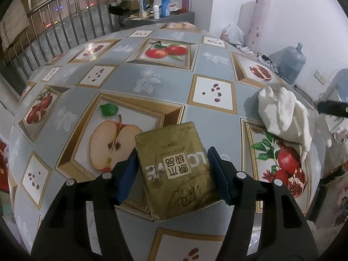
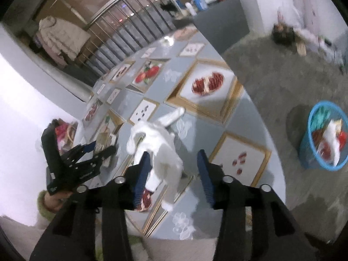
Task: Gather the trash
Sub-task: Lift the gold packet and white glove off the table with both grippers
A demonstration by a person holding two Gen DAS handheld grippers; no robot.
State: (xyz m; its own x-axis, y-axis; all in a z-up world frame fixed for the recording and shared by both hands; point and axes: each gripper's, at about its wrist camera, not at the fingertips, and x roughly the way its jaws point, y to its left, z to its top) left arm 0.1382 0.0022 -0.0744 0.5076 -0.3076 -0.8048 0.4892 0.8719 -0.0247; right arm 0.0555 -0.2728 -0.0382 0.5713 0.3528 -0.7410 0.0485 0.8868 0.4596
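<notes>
Room: a dim room with white walls, a metal railing (image 1: 65,24) behind the table and a grey floor (image 2: 282,69) to its right.
Table: a round-edged top under a grey cloth (image 1: 134,65) printed with framed apples and pomegranates; most of it lies bare.
Gold packet: a flat gold tissue packet (image 1: 176,169) lies on the cloth near the near edge, between the blue pads of the left gripper (image 1: 174,171). Its near corner is cut off behind the right-hand finger.
Left gripper: its jaws stand part open around the packet; the pads look to sit at the packet's sides, but whether they press on it I cannot tell. In the right wrist view the hand (image 2: 52,200) on its handle shows only in part, with a green cuff.
White tissue: a crumpled white tissue (image 2: 156,143) sits between the fingers of the right gripper (image 2: 174,174), close to the table's rim. It is blurred, so I cannot tell whether it rests on the cloth or hangs just above it.
Right gripper: released, with the left pad beside the tissue and the right pad well clear of it.
Bin: a blue basket (image 2: 304,150) stands on the floor beyond the table's right edge, already holding white and red scraps, blurred.
Far clutter: bottles (image 1: 165,5) on a grey ledge past the table, too small to read.
Open room: the floor between table edge and basket is free.
</notes>
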